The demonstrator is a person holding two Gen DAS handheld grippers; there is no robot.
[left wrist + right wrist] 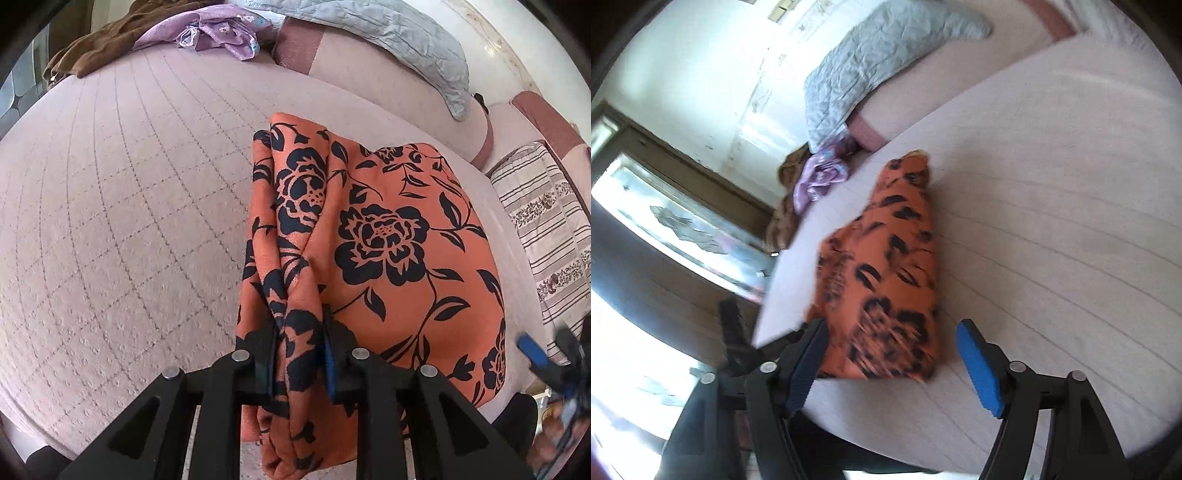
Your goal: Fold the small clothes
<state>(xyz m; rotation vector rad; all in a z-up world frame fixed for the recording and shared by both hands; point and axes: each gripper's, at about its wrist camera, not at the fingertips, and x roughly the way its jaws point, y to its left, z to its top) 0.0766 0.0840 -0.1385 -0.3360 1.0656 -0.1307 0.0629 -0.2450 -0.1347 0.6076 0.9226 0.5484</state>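
An orange garment with black flower print (388, 236) lies partly folded on the pale pink quilted bed (122, 221). My left gripper (300, 343) is shut on a bunched edge of the garment at its near left side, lifting a ridge of cloth. The right gripper (546, 354) shows blurred at the right edge of the left wrist view. In the right wrist view my right gripper (894, 354) is open and empty, just at the near end of the garment (886, 280), which lies on the bed (1052, 240). This view is motion-blurred.
A purple cloth (218, 33) and a brown cloth (103, 44) lie at the bed's far edge. A grey-blue quilted pillow (388, 40) rests against the headboard. A striped floral blanket (546, 229) lies to the right. A window (665, 221) is beyond the bed's side.
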